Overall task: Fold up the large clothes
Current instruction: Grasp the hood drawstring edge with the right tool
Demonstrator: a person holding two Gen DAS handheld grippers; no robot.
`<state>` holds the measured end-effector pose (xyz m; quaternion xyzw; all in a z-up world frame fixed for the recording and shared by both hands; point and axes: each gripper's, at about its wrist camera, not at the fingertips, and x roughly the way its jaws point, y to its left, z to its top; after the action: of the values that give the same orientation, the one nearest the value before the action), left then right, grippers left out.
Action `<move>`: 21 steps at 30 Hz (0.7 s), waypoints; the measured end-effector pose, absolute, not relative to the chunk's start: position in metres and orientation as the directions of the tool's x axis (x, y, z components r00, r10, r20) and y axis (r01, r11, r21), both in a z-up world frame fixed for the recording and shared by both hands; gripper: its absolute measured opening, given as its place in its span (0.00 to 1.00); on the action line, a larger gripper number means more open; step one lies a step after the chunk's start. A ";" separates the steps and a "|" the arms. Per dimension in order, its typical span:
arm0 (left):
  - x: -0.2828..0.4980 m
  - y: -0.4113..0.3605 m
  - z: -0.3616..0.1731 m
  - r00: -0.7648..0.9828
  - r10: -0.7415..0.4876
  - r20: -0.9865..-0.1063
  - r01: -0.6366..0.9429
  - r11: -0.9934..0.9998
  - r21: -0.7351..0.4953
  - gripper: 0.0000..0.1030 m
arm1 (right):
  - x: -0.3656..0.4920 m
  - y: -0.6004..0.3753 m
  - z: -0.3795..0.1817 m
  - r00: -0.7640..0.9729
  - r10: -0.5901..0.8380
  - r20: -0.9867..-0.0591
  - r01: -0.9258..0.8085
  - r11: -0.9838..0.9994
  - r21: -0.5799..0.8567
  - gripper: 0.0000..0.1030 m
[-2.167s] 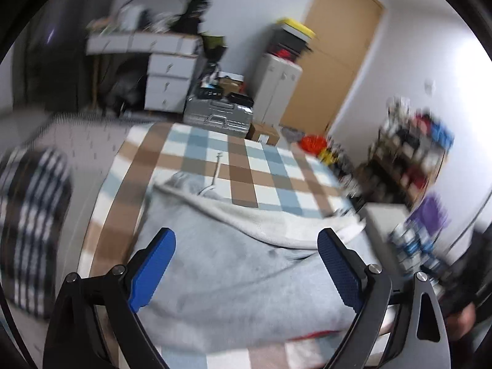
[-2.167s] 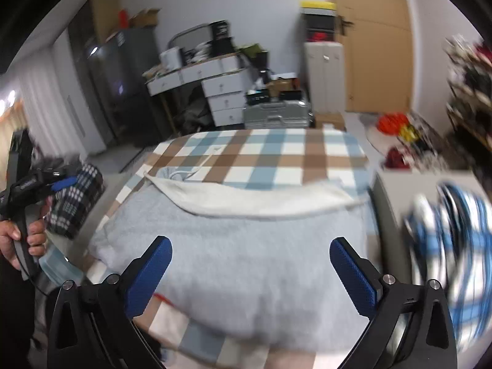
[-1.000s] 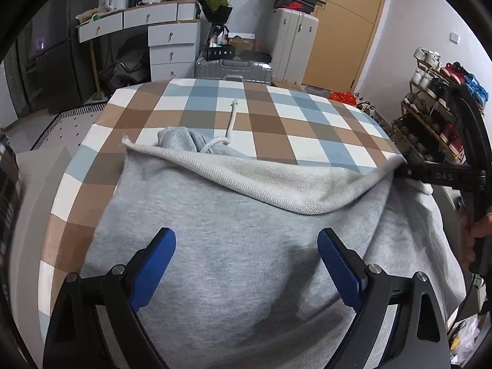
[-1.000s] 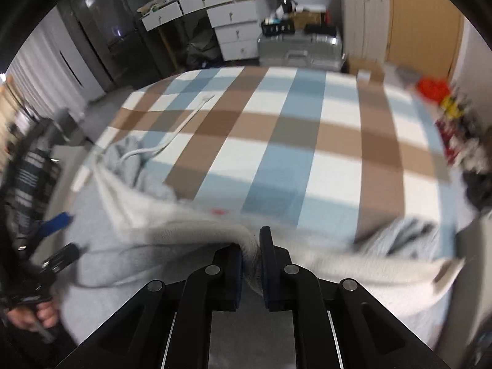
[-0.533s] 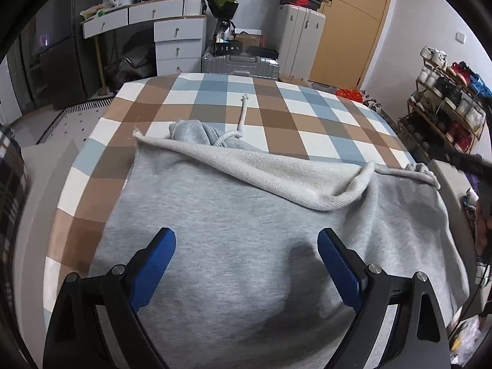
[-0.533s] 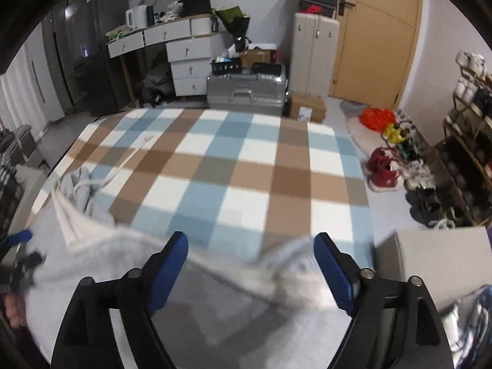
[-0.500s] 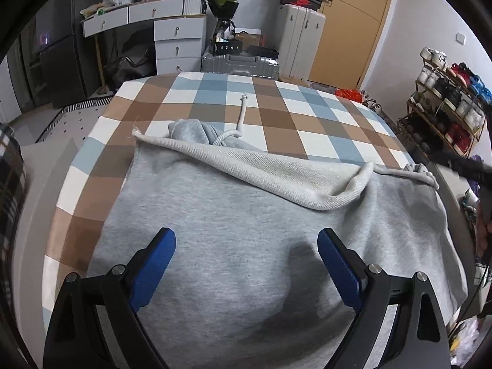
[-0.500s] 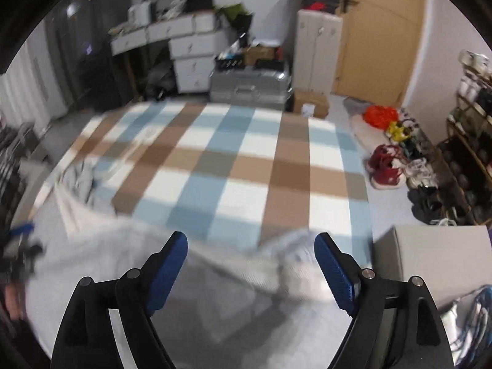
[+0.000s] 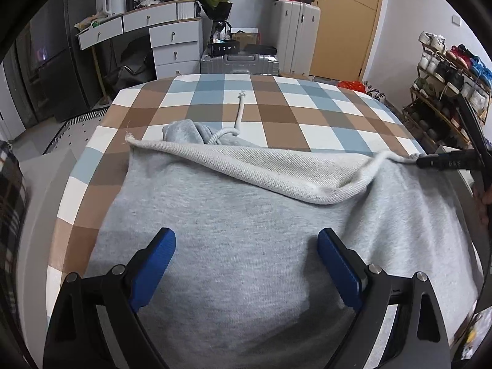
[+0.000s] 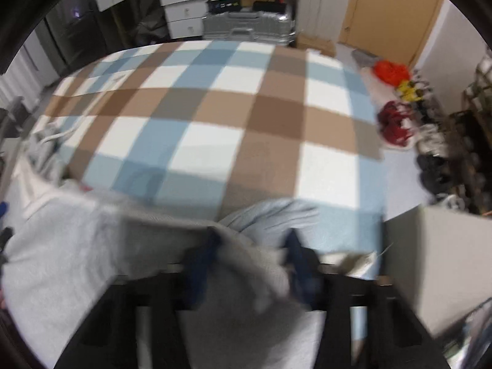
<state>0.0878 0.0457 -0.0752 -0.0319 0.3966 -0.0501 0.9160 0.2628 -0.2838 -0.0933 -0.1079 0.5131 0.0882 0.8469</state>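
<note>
A large grey hoodie [image 9: 246, 230] lies on the checked bed cover [image 9: 276, 117], its far hem folded back to show the pale inner side [image 9: 276, 169]. Its hood and white drawstring [image 9: 238, 113] lie beyond the fold. My left gripper [image 9: 246, 261] is open and empty above the grey cloth. In the left wrist view my right gripper [image 9: 421, 162] touches the fold's right corner. In the blurred right wrist view its blue fingers [image 10: 200, 261] stand partly closed around a fold of the hoodie [image 10: 243, 264]; whether they grip it is unclear.
White drawers [image 9: 175, 46], a silver suitcase [image 9: 240, 61] and a white cabinet [image 9: 295, 37] stand beyond the bed. A shoe rack [image 9: 446, 70] is at right. A grey box [image 10: 446, 261] stands by the bed's right edge. Plaid cloth [image 9: 9, 190] lies at left.
My right gripper has dropped to the fold's right corner and its fingers have come closer together around the cloth. The left gripper has hardly moved.
</note>
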 end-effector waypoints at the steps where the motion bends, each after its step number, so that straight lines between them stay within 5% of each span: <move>1: 0.088 0.046 -0.075 0.680 -0.115 -0.724 0.064 0.993 -0.098 0.89 | 0.265 -0.286 -0.091 0.476 0.020 -0.879 -0.237 0.966 -0.106 0.31; 7: 0.087 0.042 -0.075 0.681 -0.103 -0.725 0.066 0.995 -0.080 0.88 | 0.273 -0.302 -0.071 0.631 -0.237 -0.739 -0.017 0.948 -0.319 0.32; 9: 0.086 0.043 -0.075 0.683 -0.104 -0.723 0.069 0.995 -0.078 0.88 | 0.265 -0.309 -0.057 0.667 -0.149 -0.730 -0.029 0.974 -0.225 0.35; 11: 0.087 0.045 -0.075 0.680 -0.108 -0.725 0.066 0.994 -0.086 0.88 | 0.252 -0.306 -0.046 0.677 -0.075 -0.732 -0.076 0.982 -0.170 0.58; 17: 0.081 0.063 -0.061 0.711 -0.127 -0.692 0.033 0.989 -0.147 0.88 | 0.201 -0.237 -0.027 0.608 0.246 -0.755 -0.399 0.916 -0.023 0.88; 21: 0.073 0.089 -0.050 0.753 -0.105 -0.650 -0.034 0.980 -0.197 0.88 | 0.176 -0.157 -0.033 0.488 0.347 -0.801 -0.598 0.801 -0.016 0.88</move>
<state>0.0731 0.0894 -0.0499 -0.0985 0.3512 -0.0191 0.9309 0.1758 -0.1565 -0.0328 -0.1481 0.4227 0.2781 0.8497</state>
